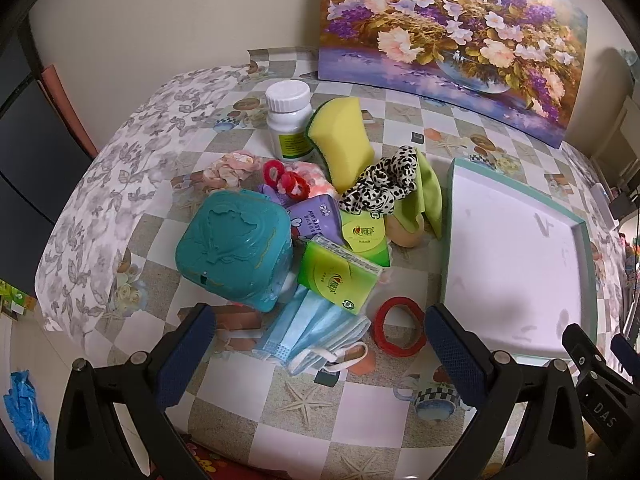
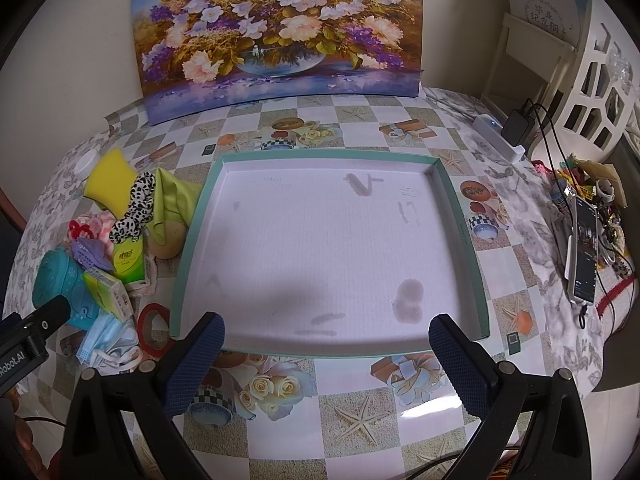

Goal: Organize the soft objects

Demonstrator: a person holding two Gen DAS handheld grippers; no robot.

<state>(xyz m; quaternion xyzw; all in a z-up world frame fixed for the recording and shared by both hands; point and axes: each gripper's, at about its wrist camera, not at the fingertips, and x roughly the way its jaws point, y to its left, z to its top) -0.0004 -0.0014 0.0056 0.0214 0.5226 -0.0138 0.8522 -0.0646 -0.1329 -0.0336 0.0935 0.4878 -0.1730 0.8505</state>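
Your left gripper [image 1: 320, 354] hovers with fingers apart over the pile on the bench [image 1: 304, 404]; your right gripper [image 2: 326, 364] waits, fingers apart too, before the empty tray [image 2: 464, 216]. Nearest you lie the masks [image 1: 316, 330], just beside the tissue pack [image 1: 340, 276]. They look light, limp and thin, likely to slide apart, so pinch the stacked pleats mid-body, not the ear loops. The sponge [image 1: 346, 138] should squash; grip its sides.
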